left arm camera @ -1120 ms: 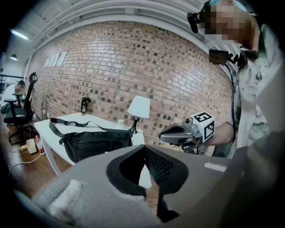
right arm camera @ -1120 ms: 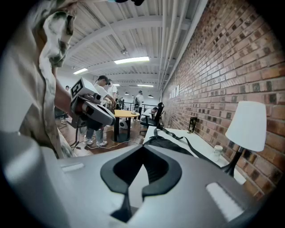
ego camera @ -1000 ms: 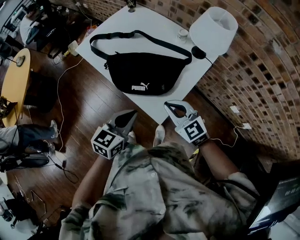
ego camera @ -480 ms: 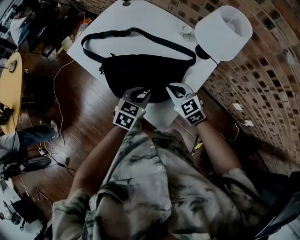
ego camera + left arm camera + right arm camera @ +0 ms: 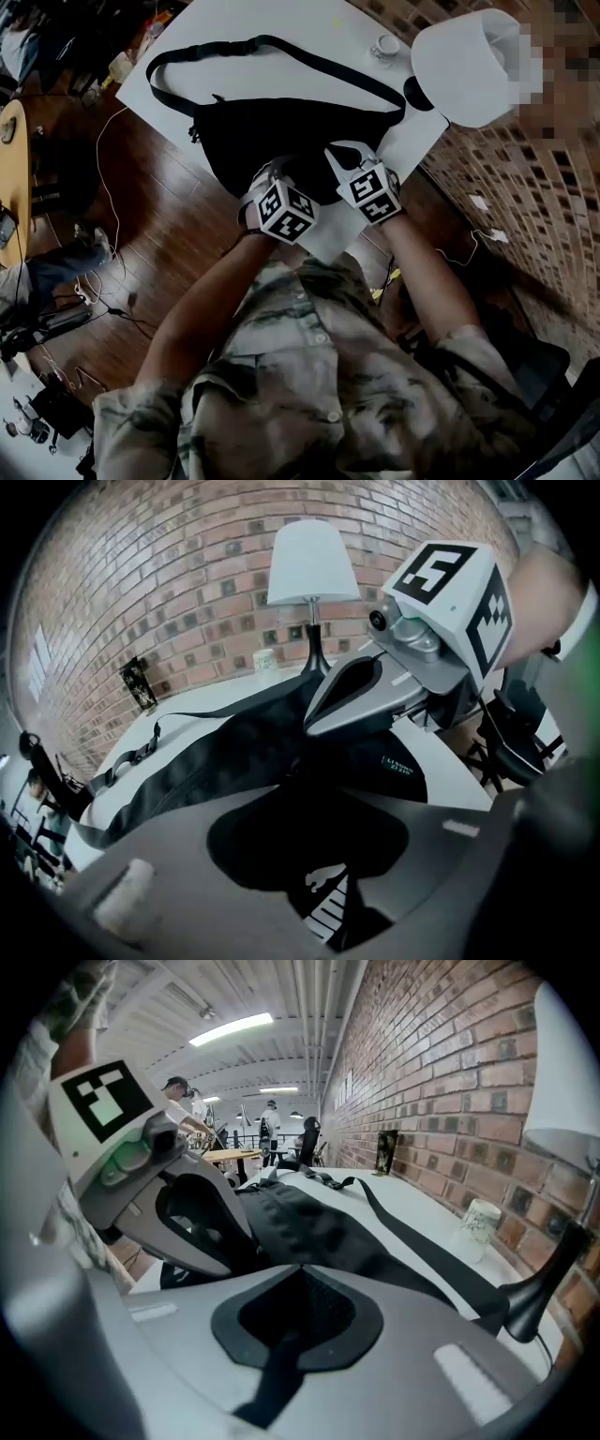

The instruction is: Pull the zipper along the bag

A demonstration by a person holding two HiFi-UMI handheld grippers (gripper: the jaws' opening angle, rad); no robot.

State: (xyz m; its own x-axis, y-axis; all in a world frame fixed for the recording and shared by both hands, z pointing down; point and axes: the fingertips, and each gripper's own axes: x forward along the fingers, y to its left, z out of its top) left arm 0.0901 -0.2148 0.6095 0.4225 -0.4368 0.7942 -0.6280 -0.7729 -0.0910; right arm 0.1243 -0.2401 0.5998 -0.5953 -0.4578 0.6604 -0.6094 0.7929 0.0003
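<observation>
A black fabric waist bag (image 5: 281, 127) with a white logo lies flat on the white rectangular table (image 5: 272, 23). Its body is toward the near edge and its strap loops toward the far edge. The bag looks zipped shut, though the dim head view leaves that unsure, and nothing inside it shows.

The left gripper (image 5: 270, 176) and right gripper (image 5: 336, 153) rest side by side over the bag's near side. Each has its jaws drawn together at the tips. At the table's right corner a small pale cup (image 5: 384, 47) stands just beside a white-shaded lamp (image 5: 464, 61), against the brick wall (image 5: 525, 187).
</observation>
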